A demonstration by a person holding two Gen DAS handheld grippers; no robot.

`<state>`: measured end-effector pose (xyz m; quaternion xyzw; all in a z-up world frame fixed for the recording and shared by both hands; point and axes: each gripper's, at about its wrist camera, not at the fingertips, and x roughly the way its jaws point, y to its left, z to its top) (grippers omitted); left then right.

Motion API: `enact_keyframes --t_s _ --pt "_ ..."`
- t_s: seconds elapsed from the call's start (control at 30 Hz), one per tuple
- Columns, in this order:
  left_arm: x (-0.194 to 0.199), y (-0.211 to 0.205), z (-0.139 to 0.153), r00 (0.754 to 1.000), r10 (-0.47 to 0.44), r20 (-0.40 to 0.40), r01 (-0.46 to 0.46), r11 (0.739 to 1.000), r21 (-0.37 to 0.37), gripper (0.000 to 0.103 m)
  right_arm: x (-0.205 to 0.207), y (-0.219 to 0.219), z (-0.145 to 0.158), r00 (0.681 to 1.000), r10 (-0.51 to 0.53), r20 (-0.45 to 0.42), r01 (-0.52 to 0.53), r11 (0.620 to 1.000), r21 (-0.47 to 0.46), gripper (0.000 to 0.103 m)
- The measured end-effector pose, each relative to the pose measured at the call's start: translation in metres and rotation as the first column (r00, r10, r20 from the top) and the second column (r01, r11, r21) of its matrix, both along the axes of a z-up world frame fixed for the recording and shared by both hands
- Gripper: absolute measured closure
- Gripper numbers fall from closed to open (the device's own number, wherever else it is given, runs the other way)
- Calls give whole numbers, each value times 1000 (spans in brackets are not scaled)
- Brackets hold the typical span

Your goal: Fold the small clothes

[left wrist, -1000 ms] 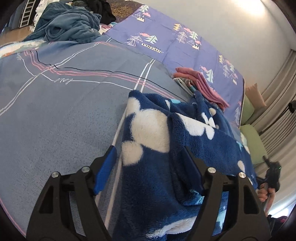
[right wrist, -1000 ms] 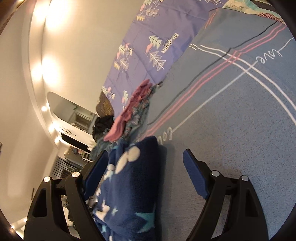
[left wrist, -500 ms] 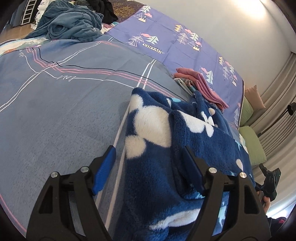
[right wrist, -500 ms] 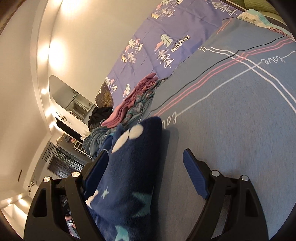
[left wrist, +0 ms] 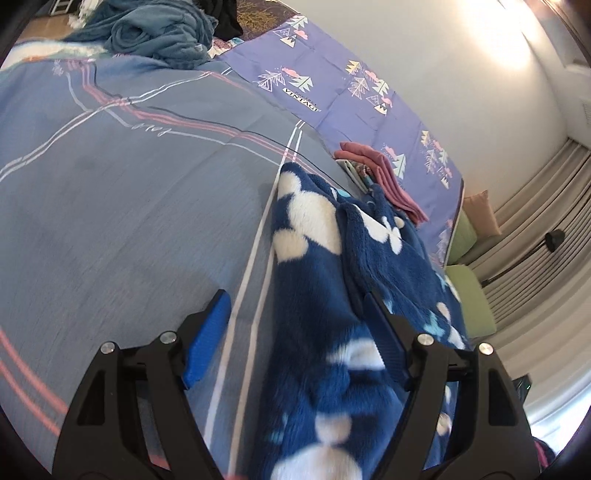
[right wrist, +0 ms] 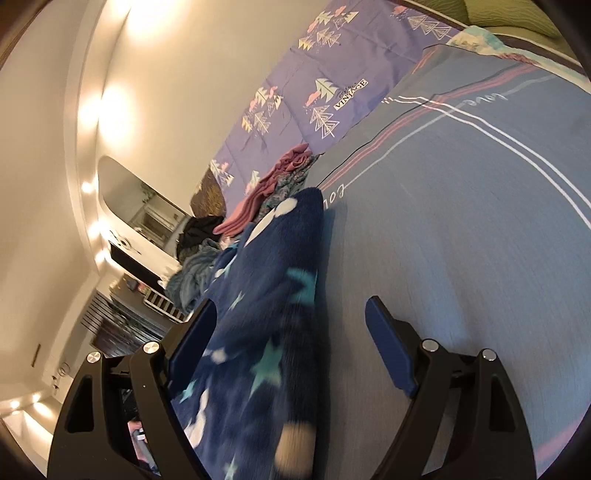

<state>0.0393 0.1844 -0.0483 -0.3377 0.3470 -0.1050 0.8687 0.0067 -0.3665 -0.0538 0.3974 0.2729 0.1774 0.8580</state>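
Observation:
A navy fleece garment (left wrist: 325, 280) with white blobs and teal stars lies on the blue-grey bedsheet (left wrist: 129, 206). My left gripper (left wrist: 295, 317) is open; the fleece runs between its jaws, against the right finger (left wrist: 384, 328). In the right wrist view the same fleece (right wrist: 269, 302) passes between the jaws of my right gripper (right wrist: 291, 325), also open, close to the left finger (right wrist: 192, 336). Neither gripper pinches the cloth.
A folded pink and patterned stack (left wrist: 380, 173) sits beyond the fleece, also in the right wrist view (right wrist: 273, 188). A teal clothes heap (left wrist: 159, 33) lies at the far left. A purple tree-print sheet (left wrist: 332, 88) runs along the wall.
Both grippers have drawn back and risen a little along the fleece, so more bedsheet shows. The jaws stay open throughout. The fleece looks motion-blurred near the fingers.

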Motion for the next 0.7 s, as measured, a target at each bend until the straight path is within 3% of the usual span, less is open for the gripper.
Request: enact_keyframes --t_s 0.1,0.17,0.2,0.3,0.37,0.4,0.47,0.53,0.57,0.7 --pt "-20 9 -2 997 -78 18 79 994 -78 27 -33 2 -1 1000 11 26 -11 1000 2 20" --pt "-35 15 -4 990 -139 35 141 986 -83 27 -64 -3 -4 998 17 62 -19 999 32 20" --pt "-46 18 -5 984 -173 47 176 982 -67 27 -73 -5 -6 997 20 72 -23 999 47 20" --pt "-82 16 -4 963 -259 79 253 965 75 27 -116 -6 -11 987 52 153 -62 996 62 20" --pt "-106 11 -4 949 -298 103 280 947 158 27 -139 5 -11 980 85 179 -80 996 -32 20" --pt "-123 11 -5 944 -308 122 282 940 190 27 -153 19 -9 977 114 179 -86 984 -156 20" --pt "-147 17 -6 946 -284 153 257 950 175 27 -173 43 -9 977 146 154 -88 940 -331 16" --pt "-175 26 -11 951 -244 187 224 967 123 27 -190 63 -10 975 173 139 -97 895 -436 6" --pt "-187 26 -12 952 -241 188 218 967 134 27 -196 66 -10 973 187 136 -109 890 -442 2" --pt "-218 25 -13 952 -256 166 243 965 96 27 -211 72 -9 970 218 106 -155 894 -420 1"
